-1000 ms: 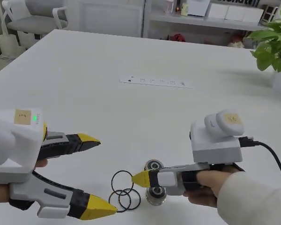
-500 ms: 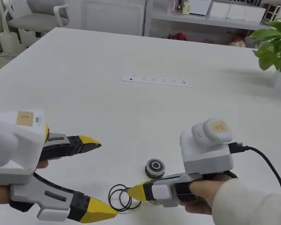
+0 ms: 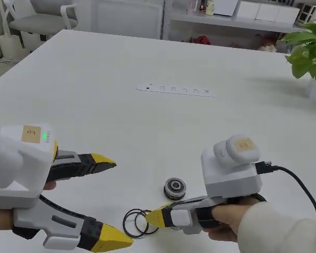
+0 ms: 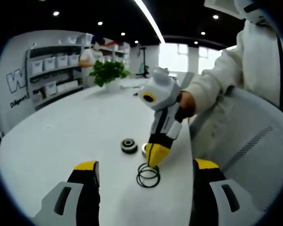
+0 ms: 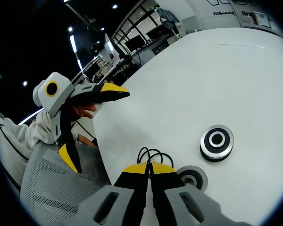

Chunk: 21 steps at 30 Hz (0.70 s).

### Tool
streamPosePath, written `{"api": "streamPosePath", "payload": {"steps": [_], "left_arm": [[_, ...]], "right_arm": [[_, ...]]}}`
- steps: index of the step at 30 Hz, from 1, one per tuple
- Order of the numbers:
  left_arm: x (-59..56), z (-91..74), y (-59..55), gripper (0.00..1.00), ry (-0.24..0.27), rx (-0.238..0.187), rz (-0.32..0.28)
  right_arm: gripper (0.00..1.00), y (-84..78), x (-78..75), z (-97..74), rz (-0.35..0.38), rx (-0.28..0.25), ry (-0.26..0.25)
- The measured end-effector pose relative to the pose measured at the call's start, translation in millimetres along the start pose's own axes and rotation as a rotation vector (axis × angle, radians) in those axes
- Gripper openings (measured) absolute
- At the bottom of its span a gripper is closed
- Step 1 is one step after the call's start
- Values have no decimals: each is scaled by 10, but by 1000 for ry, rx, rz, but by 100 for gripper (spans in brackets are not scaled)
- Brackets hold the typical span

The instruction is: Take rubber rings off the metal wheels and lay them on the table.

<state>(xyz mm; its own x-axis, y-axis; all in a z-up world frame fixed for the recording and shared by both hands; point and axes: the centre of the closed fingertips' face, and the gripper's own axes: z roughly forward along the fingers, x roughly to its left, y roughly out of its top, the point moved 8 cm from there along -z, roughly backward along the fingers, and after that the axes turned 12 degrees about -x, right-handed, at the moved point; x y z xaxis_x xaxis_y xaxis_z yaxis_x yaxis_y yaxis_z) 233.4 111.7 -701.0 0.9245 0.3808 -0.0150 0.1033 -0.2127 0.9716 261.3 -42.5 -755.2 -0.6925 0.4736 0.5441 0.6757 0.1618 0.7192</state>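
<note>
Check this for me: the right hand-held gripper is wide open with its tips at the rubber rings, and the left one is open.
Not quite. The right hand-held gripper is shut, not wide open: the right gripper view shows its jaws pressed together, tips at the rubber rings. The left hand-held gripper is open, as stated.

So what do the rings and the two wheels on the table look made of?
Rings: thin black matte overlapping loops, probably rubber. Wheels: bright silvery rims around dark inner bands, likely metal.
</note>
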Motion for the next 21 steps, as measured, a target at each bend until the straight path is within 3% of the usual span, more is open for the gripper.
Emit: {"api": "streamPosePath", "payload": {"steps": [21], "left_arm": [[-1,4,-23,81,-3,14,-5]], "right_arm": [[0,62,-53,-25,-8,-28,-27]]}}
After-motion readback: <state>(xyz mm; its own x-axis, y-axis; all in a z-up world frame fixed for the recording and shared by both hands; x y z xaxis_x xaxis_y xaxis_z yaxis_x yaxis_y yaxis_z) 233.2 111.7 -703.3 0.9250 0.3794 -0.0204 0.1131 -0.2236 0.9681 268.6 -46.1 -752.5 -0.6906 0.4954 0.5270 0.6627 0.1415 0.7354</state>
